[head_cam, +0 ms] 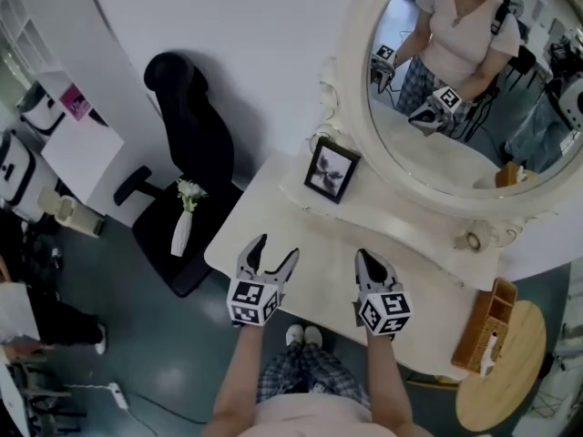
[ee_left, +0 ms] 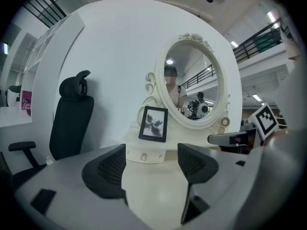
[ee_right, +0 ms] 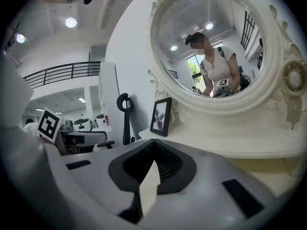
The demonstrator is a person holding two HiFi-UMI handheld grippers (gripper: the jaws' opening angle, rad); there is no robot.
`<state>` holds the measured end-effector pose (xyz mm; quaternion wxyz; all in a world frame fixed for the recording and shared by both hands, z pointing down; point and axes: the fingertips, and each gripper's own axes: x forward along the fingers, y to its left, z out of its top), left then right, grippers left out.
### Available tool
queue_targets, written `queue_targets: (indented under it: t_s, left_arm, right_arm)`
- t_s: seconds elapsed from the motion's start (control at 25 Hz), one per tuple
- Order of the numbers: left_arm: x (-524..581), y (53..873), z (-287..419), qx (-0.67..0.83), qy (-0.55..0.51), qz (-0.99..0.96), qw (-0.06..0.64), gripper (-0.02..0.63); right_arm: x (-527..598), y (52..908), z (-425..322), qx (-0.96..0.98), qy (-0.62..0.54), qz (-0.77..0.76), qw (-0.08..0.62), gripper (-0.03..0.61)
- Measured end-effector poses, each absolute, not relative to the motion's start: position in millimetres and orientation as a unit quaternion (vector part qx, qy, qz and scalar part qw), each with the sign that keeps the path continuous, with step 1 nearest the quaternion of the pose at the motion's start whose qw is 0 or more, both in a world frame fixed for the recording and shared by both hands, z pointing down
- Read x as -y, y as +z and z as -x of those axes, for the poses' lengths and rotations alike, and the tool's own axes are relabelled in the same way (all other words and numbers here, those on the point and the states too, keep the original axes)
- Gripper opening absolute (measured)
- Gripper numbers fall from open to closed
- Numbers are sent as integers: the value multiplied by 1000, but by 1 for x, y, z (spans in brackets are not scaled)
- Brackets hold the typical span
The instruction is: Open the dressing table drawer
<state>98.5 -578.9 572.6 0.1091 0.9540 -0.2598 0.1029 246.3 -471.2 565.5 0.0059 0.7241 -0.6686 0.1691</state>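
While the left claw [ee_left: 151, 150] hangs spread and the right claw [ee_right: 152, 145] pressed together, empty, over the tabletop [head_cam: 319, 248], the approach seems in hand; next, pinching the drawer knob [ee_left: 143, 156].

mirror [head_cam: 455, 89] cut by top/right edges | drawer [ee_left: 144, 156] left end behind left gripper [ee_left: 151, 148] jaw (knob tiny) | pink sign [head_cam: 76, 106] print unreadable

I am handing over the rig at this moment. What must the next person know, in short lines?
Left gripper: open, empty, over the dressing table, pointing at the drawer.
Right gripper: shut, empty, beside the left one.
Drawer: shut, under the photo frame; knob not gripped.
Done: nothing yet.
Left: grip the knob and pull the drawer out.
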Motion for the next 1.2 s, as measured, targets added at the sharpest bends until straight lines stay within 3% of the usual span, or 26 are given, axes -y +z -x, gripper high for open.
queue_targets:
  t_s: [0.72, 0.92, 1.2]
  left_arm:
    - [644, 663, -187, 262, 181, -939, 130, 325]
    - [652, 676, -195, 267, 224, -929, 124, 250]
    - [662, 693, -210, 262, 257, -921, 128, 196]
  right_arm:
    - [542, 646, -261, 654, 219, -719, 83, 15]
    - [546, 653, -264, 652, 225, -719, 92, 15]
    - [554, 661, -266, 653, 231, -715, 101, 15]
